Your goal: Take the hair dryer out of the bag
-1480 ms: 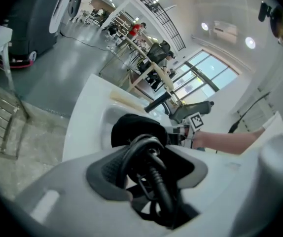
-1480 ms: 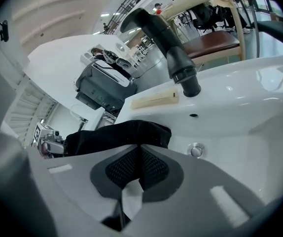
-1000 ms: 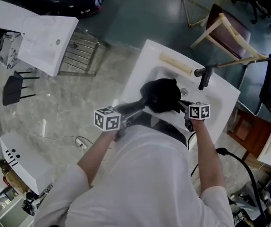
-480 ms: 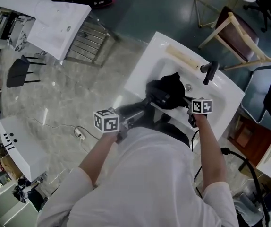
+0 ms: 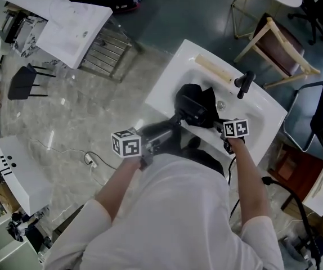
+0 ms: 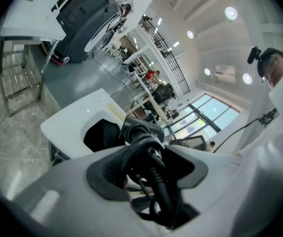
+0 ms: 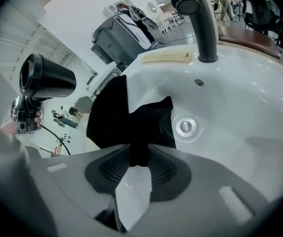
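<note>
The black hair dryer [image 5: 191,110] hangs over the white sink [image 5: 167,77], clear of the bag. My left gripper [image 5: 173,129] is shut on its handle and coiled cord [image 6: 149,169]; its body [image 6: 140,130] points away from me. The black bag [image 5: 203,94] lies crumpled in the basin. My right gripper [image 5: 216,125] is over the basin's near side. Its jaws have just been opening, and a strip of the bag [image 7: 126,117] still lies loosely between them [image 7: 137,164]. The dryer's nozzle [image 7: 45,78] shows at upper left in the right gripper view.
A dark faucet [image 5: 243,84] stands at the sink's back, with a cream bar [image 5: 213,71] on the rim beside it. The drain [image 7: 186,127] lies just right of the bag. A wooden chair [image 5: 279,38] stands behind the sink, a metal rack [image 5: 102,55] to its left.
The hair dryer has come out of the bag toward me in the left gripper. The right gripper's jaws have parted and the bag has sagged into the basin.
</note>
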